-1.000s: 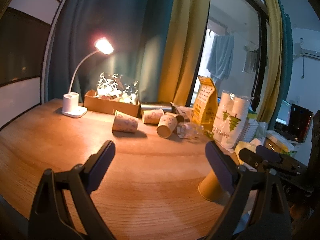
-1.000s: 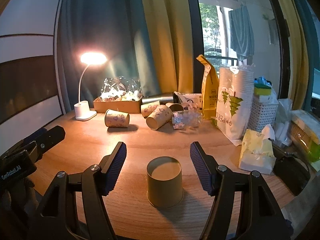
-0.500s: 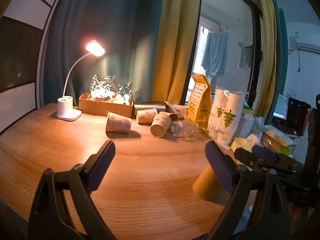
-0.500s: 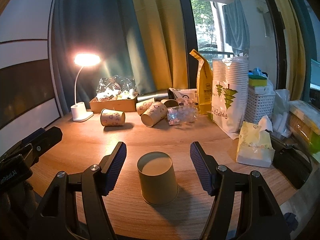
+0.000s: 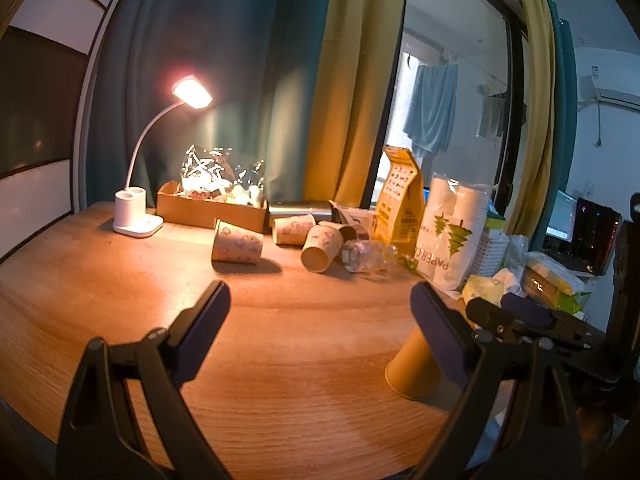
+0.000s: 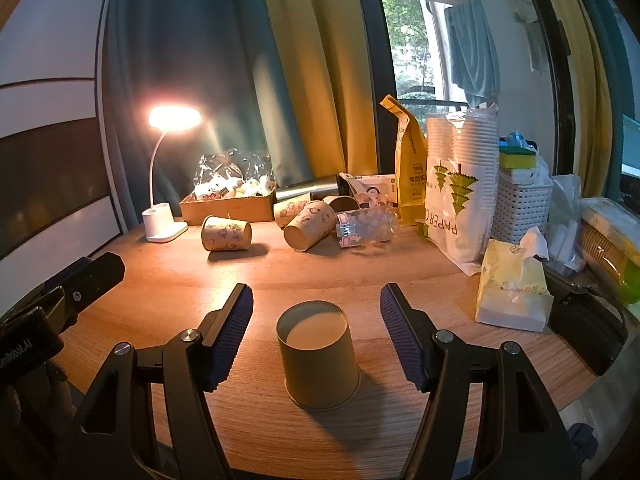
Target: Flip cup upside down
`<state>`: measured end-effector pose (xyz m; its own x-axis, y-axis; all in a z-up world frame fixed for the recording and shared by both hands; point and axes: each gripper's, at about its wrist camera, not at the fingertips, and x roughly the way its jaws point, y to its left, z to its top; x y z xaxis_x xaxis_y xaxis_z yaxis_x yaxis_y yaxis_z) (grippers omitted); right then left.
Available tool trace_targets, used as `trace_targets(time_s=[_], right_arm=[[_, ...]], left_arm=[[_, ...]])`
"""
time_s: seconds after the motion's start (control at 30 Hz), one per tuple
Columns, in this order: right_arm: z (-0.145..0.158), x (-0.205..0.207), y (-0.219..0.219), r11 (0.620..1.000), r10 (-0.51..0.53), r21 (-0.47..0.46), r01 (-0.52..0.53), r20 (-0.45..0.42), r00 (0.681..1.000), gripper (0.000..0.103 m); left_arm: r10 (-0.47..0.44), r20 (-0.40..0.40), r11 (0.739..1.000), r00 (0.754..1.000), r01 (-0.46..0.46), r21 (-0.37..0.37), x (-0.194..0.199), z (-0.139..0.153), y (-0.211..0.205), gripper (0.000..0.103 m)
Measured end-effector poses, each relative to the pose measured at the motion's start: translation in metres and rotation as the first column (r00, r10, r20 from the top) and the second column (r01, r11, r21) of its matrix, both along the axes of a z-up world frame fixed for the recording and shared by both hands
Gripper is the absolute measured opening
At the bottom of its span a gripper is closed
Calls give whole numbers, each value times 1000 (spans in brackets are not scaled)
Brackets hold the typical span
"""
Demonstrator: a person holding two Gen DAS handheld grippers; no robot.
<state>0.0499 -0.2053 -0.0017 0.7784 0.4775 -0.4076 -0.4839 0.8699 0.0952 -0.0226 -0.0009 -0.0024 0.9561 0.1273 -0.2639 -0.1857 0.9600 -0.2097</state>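
Note:
A plain tan paper cup (image 6: 318,356) stands upside down on the wooden table (image 6: 360,272), its base up. My right gripper (image 6: 316,320) is open; its fingers stand on either side of the cup without touching it. In the left wrist view the cup (image 5: 416,364) shows partly behind my left gripper's right finger. My left gripper (image 5: 320,312) is open and empty over bare table, left of the cup.
Several patterned paper cups (image 6: 226,233) lie on their sides at the back, with a crushed plastic bottle (image 6: 364,224), a cardboard box (image 6: 228,206), a lit desk lamp (image 6: 162,220), a bag of paper cups (image 6: 460,200), a tissue pack (image 6: 512,288).
My right gripper has drawn back and risen a little from the cup, which stays upside down. My left gripper's view has shifted slightly; both grippers stay open.

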Motion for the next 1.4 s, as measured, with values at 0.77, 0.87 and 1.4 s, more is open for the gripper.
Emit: trace_targets(time_s=[0.77,0.87,1.4], right_arm=[[-3,1,4,1000,6,9,-6,-28,1000,70],[-4,1,3,1000,5,12,-5,-32,999,70],[-5,4,3,1000,1,18,0,-42,999,70]], left_arm=[[-3,-18,1000,1000,3,-10,2,-4,3,93],[-6,-23,1000,1000,6,-10,3,-6,1,93],[-6,-28,1000,1000,6,-12,3,-8,1,93]])
